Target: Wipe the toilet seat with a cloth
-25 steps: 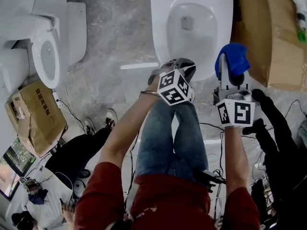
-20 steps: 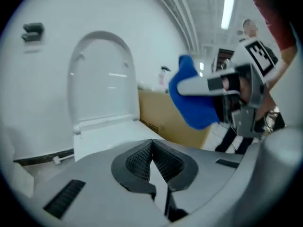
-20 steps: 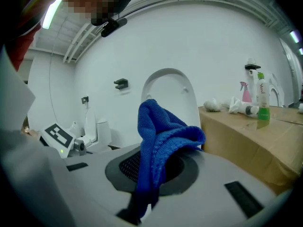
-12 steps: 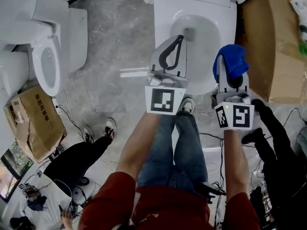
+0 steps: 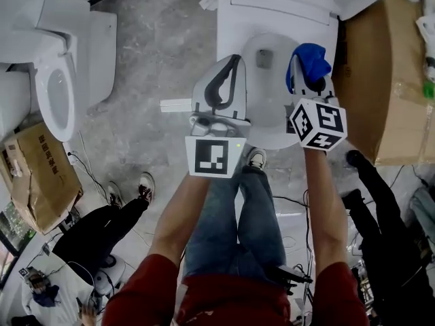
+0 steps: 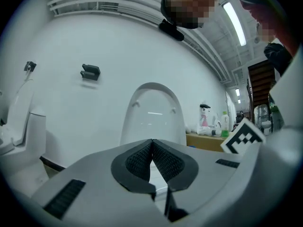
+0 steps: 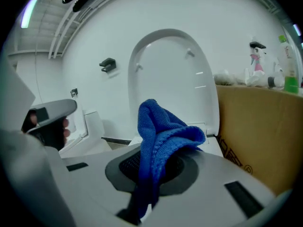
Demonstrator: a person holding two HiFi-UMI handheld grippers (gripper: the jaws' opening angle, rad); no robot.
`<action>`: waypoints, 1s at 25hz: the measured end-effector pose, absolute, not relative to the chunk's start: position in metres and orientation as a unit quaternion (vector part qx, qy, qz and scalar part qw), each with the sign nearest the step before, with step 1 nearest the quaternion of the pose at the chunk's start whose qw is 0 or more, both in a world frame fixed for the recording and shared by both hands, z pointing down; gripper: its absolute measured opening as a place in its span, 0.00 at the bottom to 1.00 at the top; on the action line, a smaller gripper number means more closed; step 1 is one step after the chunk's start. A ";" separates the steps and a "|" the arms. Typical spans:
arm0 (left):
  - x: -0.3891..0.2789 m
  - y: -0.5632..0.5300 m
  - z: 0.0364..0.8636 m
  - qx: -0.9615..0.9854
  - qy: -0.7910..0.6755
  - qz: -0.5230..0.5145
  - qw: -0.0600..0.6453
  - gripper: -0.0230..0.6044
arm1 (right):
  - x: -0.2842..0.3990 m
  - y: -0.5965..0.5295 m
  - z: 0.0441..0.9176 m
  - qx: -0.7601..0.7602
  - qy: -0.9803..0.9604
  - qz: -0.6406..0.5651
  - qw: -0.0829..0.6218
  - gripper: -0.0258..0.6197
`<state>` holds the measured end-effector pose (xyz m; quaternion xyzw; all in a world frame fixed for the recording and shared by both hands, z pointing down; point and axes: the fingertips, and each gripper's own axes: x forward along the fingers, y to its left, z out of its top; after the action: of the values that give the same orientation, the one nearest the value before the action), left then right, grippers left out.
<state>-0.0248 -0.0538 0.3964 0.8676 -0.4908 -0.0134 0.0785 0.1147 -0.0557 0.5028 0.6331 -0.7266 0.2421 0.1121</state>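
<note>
Approach is the step in hand, by my reading. The toilet [image 5: 238, 19] stands just ahead of both grippers, its lid [image 7: 170, 79] raised against the white wall [image 6: 85, 122] beyond the jaw tips. No view shows anything pressed on the toilet seat [image 5: 275, 133] yet.

The left gripper [image 5: 234, 61] hangs over the near left side of the bowl and points level at the lid. Its jaws are closed pad to pad with nothing between them. The right gripper [image 5: 306, 80] sits beside it, over the right side of the seat, tilted somewhat downward. Its jaws are clamped on the blue cloth [image 5: 309, 60], which bunches up above and ahead of the tips.

The next move probably calls for lowering the right gripper until the loose bunch of cloth, not the hard jaw tips, lies on the seat, then dragging it around the ring. The empty left gripper would need to keep off that path.

Grey marbled floor [image 5: 163, 39] spreads out to the left of the left gripper, with a second toilet [image 5: 54, 80] well apart on that side. A large cardboard box [image 5: 380, 80] stands close on the right of the right gripper. A green bottle [image 7: 289, 79] sits on top of it, among other small items too small to name.
</note>
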 end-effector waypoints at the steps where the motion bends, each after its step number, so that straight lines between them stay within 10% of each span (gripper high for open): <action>1: -0.027 -0.056 0.397 0.868 -0.489 -0.012 0.078 0.06 | 0.116 -0.068 0.512 0.633 -0.724 0.245 0.118 0.12; 25: -0.097 -0.095 0.440 0.848 -0.522 0.025 0.090 0.06 | 0.091 -0.200 0.625 0.625 -0.691 0.281 0.230 0.12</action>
<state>-0.0965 -0.0946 0.4397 0.8476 -0.5224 0.0251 0.0899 0.0908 -0.1998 0.6251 0.6246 -0.6914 0.2811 0.2299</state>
